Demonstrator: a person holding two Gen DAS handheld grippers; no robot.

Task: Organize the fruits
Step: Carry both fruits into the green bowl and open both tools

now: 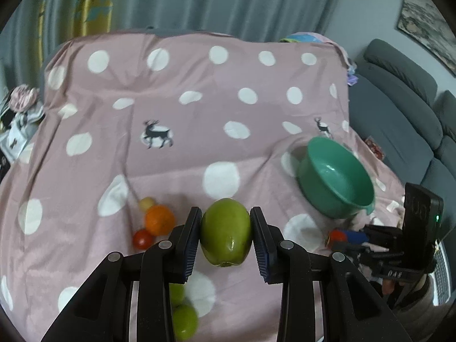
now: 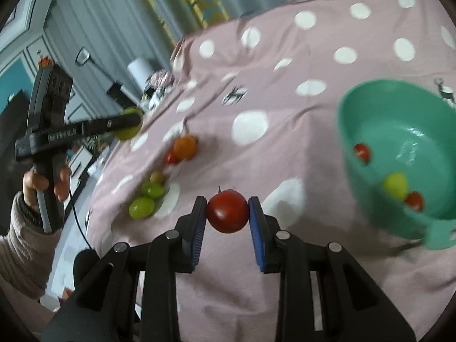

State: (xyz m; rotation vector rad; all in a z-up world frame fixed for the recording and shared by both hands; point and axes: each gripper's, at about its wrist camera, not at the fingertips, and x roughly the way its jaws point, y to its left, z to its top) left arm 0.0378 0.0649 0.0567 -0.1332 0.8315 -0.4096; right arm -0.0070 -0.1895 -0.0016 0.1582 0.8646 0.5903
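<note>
Left wrist view: left gripper (image 1: 225, 235) clamped on a large green fruit (image 1: 225, 232), pads pressing both sides, held clear above the pink spotted cloth (image 1: 171, 91). Beyond the left finger, on the cloth, an orange (image 1: 159, 220) touching a small red tomato (image 1: 143, 239) and a pale yellow fruit (image 1: 147, 203). Under the fingers, two more green fruits (image 1: 184, 322). To the right, a teal bowl (image 1: 336, 176) tilted on the cloth; past it, low at the right edge, the right gripper (image 1: 346, 237) with something red in its tip.

Right wrist view: right gripper (image 2: 227, 213) closed tight on a red tomato (image 2: 227, 215), lifted off the cloth. Teal bowl to the right, holding two small red fruits (image 2: 362, 152) and a yellow-green one (image 2: 395, 185). Orange, small tomato and green fruits grouped on the cloth at left. Far left, a sleeved hand (image 2: 42, 185) holding the left gripper with the green fruit.
</note>
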